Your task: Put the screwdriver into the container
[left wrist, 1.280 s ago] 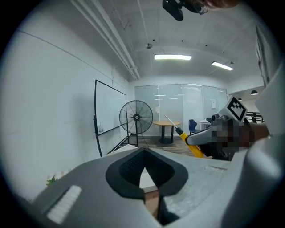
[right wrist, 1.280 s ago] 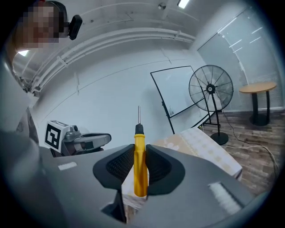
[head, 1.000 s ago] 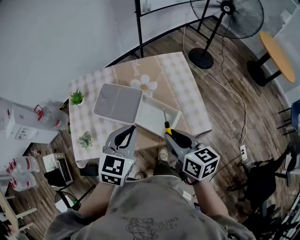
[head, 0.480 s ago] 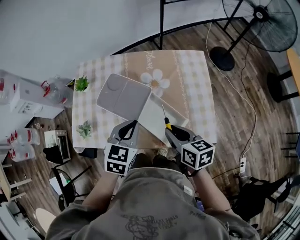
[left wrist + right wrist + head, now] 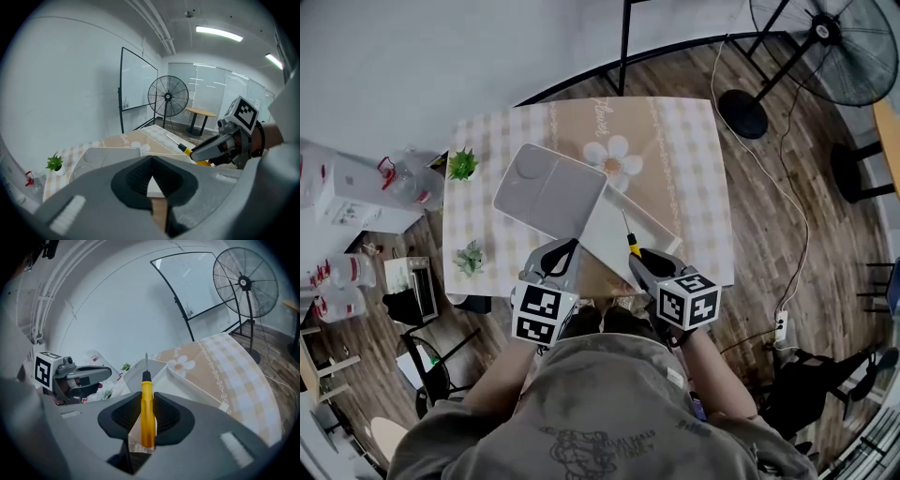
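Note:
My right gripper (image 5: 637, 255) is shut on a screwdriver (image 5: 629, 242) with a yellow handle; its thin shaft points away from me over the near corner of the open white container (image 5: 630, 217). In the right gripper view the screwdriver (image 5: 147, 413) stands straight between the jaws, tip toward the container (image 5: 165, 372). The container's flat lid (image 5: 548, 190) lies beside it on the left. My left gripper (image 5: 562, 251) hovers at the table's near edge, shut and holding nothing. The left gripper view shows the right gripper (image 5: 212, 149) with the screwdriver (image 5: 186, 149) at the right.
A checkered cloth with a flower print covers the small table (image 5: 689, 155). Two small potted plants (image 5: 462, 166) (image 5: 471, 257) stand along its left side. A standing fan (image 5: 839, 42) and a black frame are beyond it. Bottles and boxes crowd the floor on the left.
The head view has swung a little, so the table sits more centred. Both grippers stay at the table's near edge, the right one still holding the screwdriver.

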### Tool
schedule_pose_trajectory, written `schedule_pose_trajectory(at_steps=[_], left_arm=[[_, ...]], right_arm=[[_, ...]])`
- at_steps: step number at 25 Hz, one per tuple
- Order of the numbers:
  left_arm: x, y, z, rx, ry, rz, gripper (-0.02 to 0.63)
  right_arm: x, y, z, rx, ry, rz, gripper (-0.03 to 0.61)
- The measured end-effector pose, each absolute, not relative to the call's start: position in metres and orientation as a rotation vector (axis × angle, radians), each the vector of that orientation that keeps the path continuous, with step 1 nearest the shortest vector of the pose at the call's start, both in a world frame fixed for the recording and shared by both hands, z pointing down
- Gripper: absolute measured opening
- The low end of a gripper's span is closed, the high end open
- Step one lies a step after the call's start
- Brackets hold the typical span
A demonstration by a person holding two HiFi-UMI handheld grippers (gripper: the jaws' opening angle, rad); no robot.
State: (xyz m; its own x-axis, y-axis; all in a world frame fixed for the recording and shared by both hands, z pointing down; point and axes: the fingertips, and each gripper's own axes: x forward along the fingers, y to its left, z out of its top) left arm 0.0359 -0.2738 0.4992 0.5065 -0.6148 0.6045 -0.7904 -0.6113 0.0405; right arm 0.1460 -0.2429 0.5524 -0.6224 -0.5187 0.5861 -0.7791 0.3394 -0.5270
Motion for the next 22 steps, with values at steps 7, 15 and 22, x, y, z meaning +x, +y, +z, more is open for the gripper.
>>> schedule_pose_trajectory(at_steps=[7, 15, 22], left_arm=[[0.029, -0.280, 0.518, 2.391, -1.159, 0.795, 0.000], [0.011, -0.282, 0.546, 2.338, -1.157, 0.834, 0.000], [-0.002, -0.287, 0.559, 2.285, -1.143, 0.812, 0.000]], right_arm=[[0.137, -0.251, 0.591, 1.123, -2.190, 1.156, 0.107], [0.129, -0.260, 0.632, 1.125, -2.050, 1.187, 0.107], [0.124, -0.266, 0.662, 1.063, -1.924, 1.154, 0.107]])
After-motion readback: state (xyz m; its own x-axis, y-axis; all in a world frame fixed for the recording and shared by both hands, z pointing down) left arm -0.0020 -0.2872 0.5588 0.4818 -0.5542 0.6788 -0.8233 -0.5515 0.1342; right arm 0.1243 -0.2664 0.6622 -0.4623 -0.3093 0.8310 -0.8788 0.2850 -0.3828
